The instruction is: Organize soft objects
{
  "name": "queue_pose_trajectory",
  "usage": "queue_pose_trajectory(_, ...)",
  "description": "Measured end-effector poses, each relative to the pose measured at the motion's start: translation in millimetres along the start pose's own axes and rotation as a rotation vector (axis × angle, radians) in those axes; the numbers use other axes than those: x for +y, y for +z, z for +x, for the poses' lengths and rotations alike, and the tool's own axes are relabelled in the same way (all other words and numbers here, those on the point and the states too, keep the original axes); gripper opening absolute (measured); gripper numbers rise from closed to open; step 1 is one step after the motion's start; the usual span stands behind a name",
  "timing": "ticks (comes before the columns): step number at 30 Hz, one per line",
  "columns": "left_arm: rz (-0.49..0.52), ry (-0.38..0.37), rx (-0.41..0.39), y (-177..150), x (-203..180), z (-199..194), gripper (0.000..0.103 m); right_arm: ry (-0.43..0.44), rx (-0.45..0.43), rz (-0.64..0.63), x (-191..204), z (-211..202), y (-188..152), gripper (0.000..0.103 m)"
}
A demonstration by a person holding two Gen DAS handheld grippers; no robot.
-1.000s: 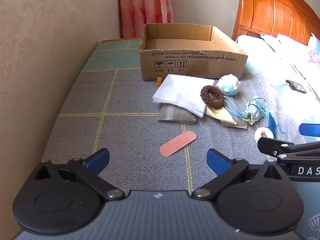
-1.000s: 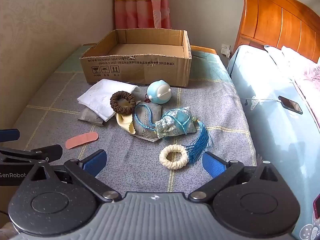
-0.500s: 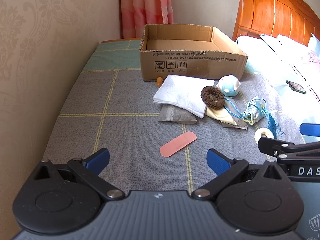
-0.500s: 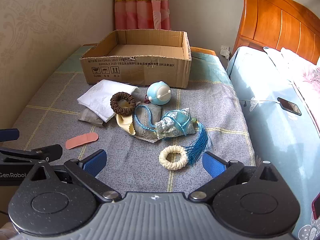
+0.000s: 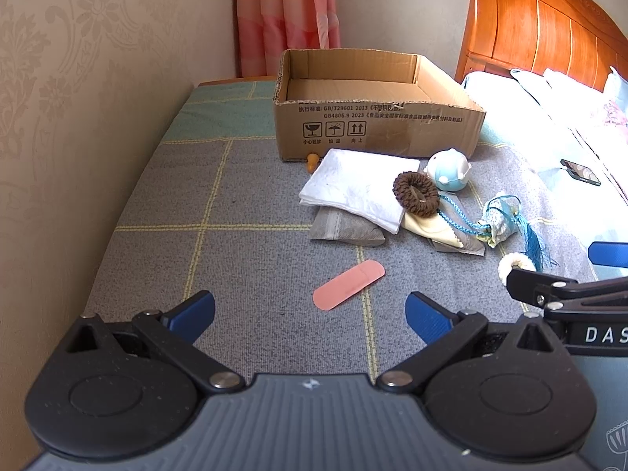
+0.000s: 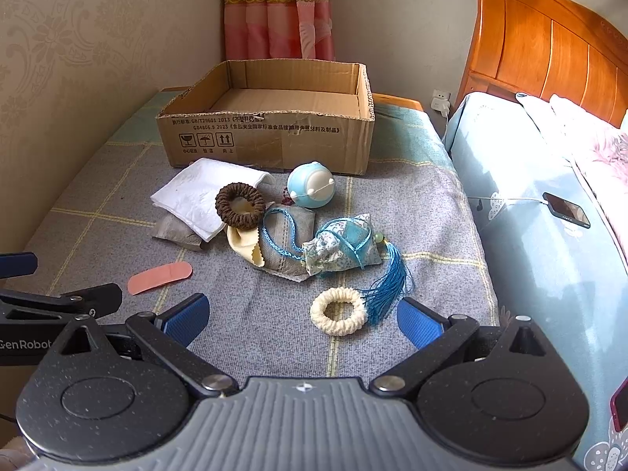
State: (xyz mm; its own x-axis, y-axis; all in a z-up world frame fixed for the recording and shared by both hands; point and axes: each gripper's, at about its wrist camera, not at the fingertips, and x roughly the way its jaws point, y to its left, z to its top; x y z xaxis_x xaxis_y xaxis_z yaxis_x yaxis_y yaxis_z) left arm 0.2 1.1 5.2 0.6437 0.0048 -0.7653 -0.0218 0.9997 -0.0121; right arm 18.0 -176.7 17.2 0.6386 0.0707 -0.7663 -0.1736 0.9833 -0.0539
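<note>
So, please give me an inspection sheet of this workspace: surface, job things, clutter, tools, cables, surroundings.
Surface: grey checked cover.
Job's things: empty cardboard box; white cloth, brown scrunchie, blue round toy, tasselled sachet, cream scrunchie, pink strip lie loose before it.
Clutter: small orange piece beside box.
Tools: left tool and right tool both open, empty.
Cables: thin white lead to phone.
Surroundings: wall, curtain, wooden headboard.

grey pouch half under white cloth — box print unreadable
</note>
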Motion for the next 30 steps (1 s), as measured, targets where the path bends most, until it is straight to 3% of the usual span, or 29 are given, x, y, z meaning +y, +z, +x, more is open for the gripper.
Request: queue_pose_trajectory(30, -0.006, -0.001, -0.009, 0.5, 0.0, -2.3, 0.102, -0.006, -0.009, -0.004, 0.1, -2.7, 0.6, 0.103)
